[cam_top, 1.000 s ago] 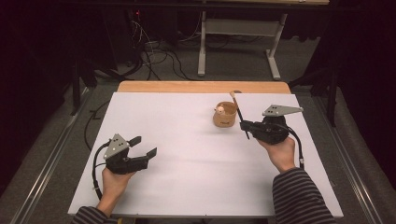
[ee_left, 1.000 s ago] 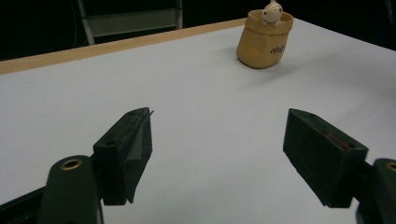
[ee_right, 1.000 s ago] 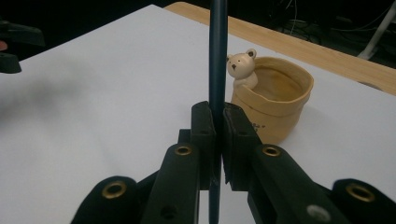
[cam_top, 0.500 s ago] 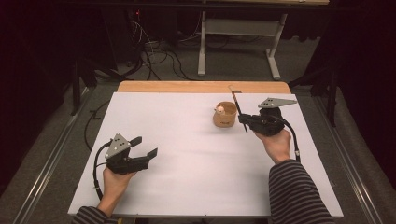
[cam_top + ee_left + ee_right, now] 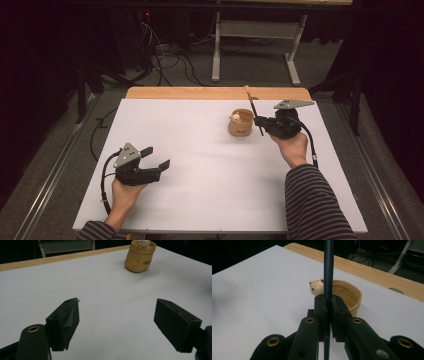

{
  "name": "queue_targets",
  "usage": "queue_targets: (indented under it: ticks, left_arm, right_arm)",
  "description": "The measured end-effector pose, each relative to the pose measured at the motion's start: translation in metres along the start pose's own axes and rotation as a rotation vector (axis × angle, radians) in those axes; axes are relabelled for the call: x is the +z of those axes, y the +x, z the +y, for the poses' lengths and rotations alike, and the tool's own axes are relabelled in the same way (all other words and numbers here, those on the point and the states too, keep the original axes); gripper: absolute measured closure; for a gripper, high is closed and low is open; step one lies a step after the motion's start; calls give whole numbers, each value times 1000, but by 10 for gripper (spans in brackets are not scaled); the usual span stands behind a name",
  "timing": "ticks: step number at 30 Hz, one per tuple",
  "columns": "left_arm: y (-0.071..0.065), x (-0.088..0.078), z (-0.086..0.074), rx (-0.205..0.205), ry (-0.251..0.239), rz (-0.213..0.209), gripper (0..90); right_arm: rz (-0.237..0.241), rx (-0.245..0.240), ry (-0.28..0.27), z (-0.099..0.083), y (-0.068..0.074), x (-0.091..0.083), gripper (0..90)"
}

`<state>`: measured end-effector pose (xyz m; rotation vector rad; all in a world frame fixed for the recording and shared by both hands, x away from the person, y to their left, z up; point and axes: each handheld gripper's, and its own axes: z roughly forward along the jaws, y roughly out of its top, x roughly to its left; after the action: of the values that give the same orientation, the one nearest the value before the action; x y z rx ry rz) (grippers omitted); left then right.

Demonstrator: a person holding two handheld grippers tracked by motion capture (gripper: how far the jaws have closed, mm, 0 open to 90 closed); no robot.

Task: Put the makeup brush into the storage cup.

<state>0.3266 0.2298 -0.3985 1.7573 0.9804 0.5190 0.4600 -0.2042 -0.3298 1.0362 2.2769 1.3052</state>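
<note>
A tan holder (image 5: 240,126) with a small bear head (image 5: 235,118) at its rim stands on the white table top (image 5: 210,150), right of the middle. My right gripper (image 5: 259,121) is just right of it, shut on a thin dark pencil (image 5: 253,107) that stands nearly upright with a light-coloured top end. In the right gripper view the pencil (image 5: 328,265) is pinched between the pads, just in front of the holder (image 5: 352,296) and the bear head (image 5: 316,286). My left gripper (image 5: 157,157) rests open at the front left, with nothing between its jaws, and the holder (image 5: 140,257) is far ahead of it.
A wooden strip (image 5: 200,93) runs along the table's far edge. Beyond it are a desk frame (image 5: 255,35) and cables (image 5: 165,55) on the floor. The person's striped sleeve (image 5: 312,205) lies over the front right.
My right hand has carried the pencil a little farther from the person and leftward, closer to the holder. The left hand has stayed still.
</note>
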Motion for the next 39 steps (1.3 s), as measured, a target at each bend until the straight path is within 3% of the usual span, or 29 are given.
queue_targets:
  ticks: [23, 39]
  left_arm:
    - [-1, 2, -1, 2, 4, -7, 206]
    - [-1, 3, -1, 6, 13, -10, 209]
  right_arm:
    - [-43, 34, -15, 16, -20, 17, 866]
    - [-42, 30, -5, 22, -18, 38, 866]
